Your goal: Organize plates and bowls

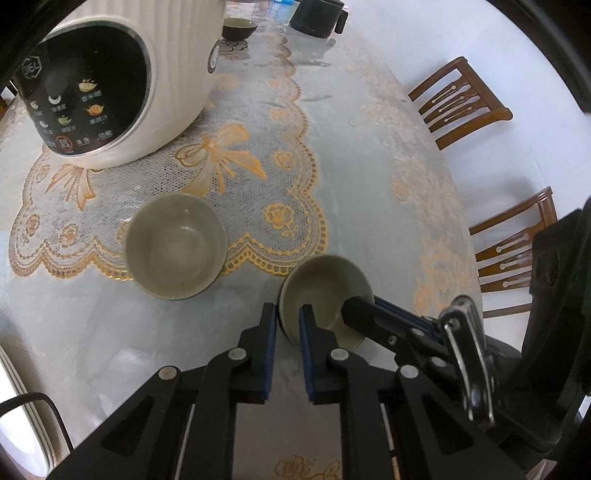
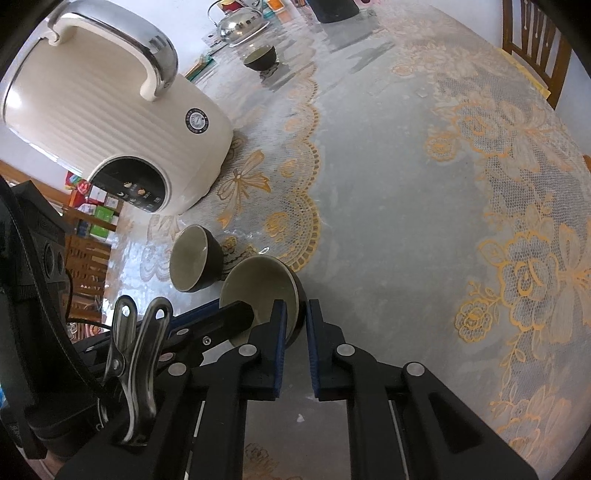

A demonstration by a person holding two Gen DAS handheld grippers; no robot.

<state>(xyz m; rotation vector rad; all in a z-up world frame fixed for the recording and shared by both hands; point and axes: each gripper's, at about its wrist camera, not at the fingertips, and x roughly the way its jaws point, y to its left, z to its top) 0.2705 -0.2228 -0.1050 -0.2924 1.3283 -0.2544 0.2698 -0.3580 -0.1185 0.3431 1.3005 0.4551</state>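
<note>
A green-glazed bowl [image 1: 325, 295] sits on the table [image 1: 369, 192] with both claws on its rim. The left gripper [image 1: 287, 316] is narrowed onto the near-left wall, one finger outside, one inside. The right gripper [image 2: 295, 314] pinches the opposite wall the same way, its jaws nearly closed on the rim. A second bowl [image 1: 176, 245] stands ahead and left of the left gripper, just apart from the held one, on the lace doily [image 1: 251, 206]. Farther ahead-left stands a cream rice cooker [image 1: 122, 81]; a third small bowl [image 1: 239, 28] lies well beyond.
</note>
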